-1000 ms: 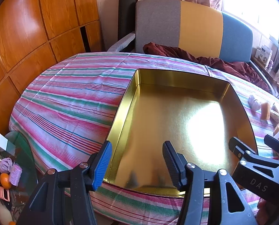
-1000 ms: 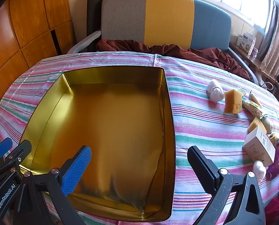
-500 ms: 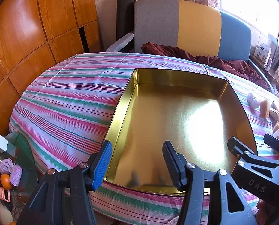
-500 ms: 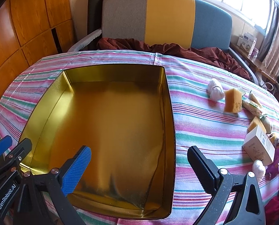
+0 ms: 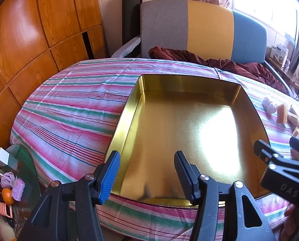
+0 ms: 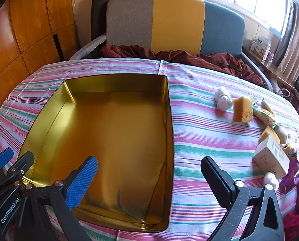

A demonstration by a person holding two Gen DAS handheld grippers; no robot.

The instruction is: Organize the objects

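An empty gold tin tray [image 5: 129,108] lies on the striped tablecloth [image 5: 69,110]. My left gripper [image 5: 146,160] hovers open over the tray's near left corner, with nothing between its blue and black fingers. My right gripper [image 6: 149,162] is open wider above the tray's near right wall [image 6: 169,124], also holding nothing. To the right of the tray lie a white bundle [image 6: 222,98], an orange sponge [image 6: 243,110], snack packets [image 6: 265,114], a smaller sponge piece [image 6: 268,134], a white carton [image 6: 272,156] and a cotton ball [image 6: 271,178].
Behind the table stands a grey, yellow and blue chair [image 5: 199,26] with a dark red cloth [image 6: 189,56] on its seat. Wood panelling [image 5: 29,40] runs along the left. A low glass side table [image 5: 14,172] with small items sits beyond the table's left edge.
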